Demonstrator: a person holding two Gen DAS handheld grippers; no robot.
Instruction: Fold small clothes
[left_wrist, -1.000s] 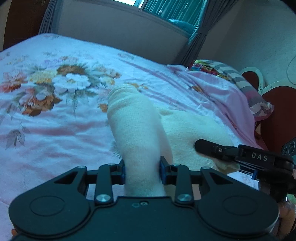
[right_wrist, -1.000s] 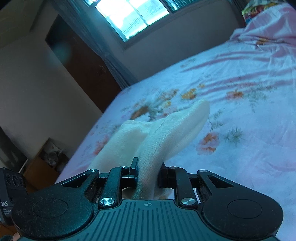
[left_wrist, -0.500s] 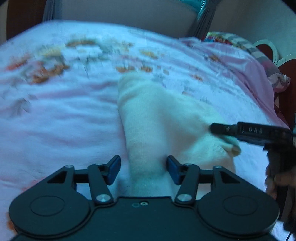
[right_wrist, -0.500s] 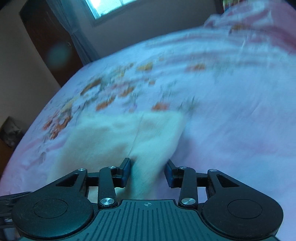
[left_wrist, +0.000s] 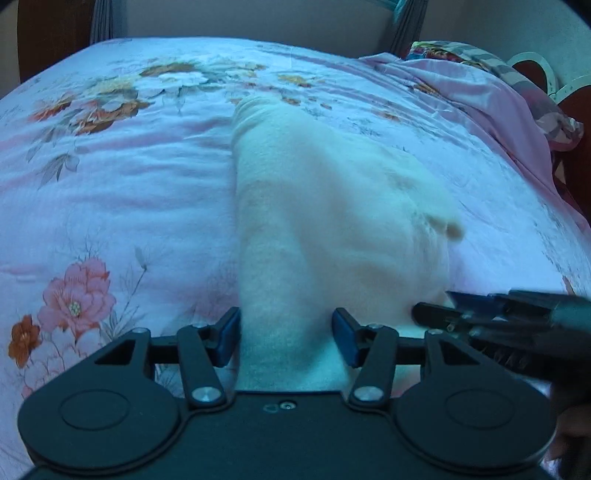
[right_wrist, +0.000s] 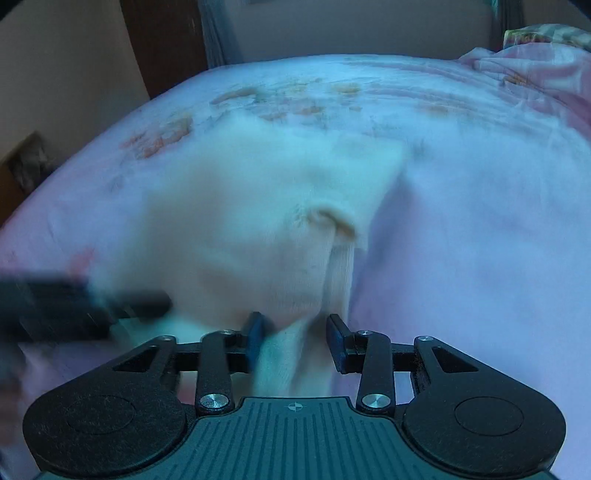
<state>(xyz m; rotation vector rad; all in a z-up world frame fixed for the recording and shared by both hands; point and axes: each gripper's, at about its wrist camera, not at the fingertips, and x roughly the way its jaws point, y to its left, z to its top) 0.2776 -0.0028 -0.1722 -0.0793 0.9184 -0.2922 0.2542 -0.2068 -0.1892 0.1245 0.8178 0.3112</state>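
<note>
A small cream knitted garment lies spread on the pink floral bedsheet. My left gripper is open, its blue pads either side of the garment's near left edge, not pinching it. My right gripper is open too, with the garment's near right edge between its jaws. The right gripper also shows at the lower right of the left wrist view, and the left gripper shows blurred at the left of the right wrist view.
Bunched pink bedding and a patterned pillow lie at the bed's far right, by a dark headboard. A wall and curtain run behind the bed. A dark wooden door stands beyond the bed's far left.
Both grippers lowered the lifted garment onto the bed and opened, letting go of it. The cloth went from hanging up between the jaws to lying flat.
</note>
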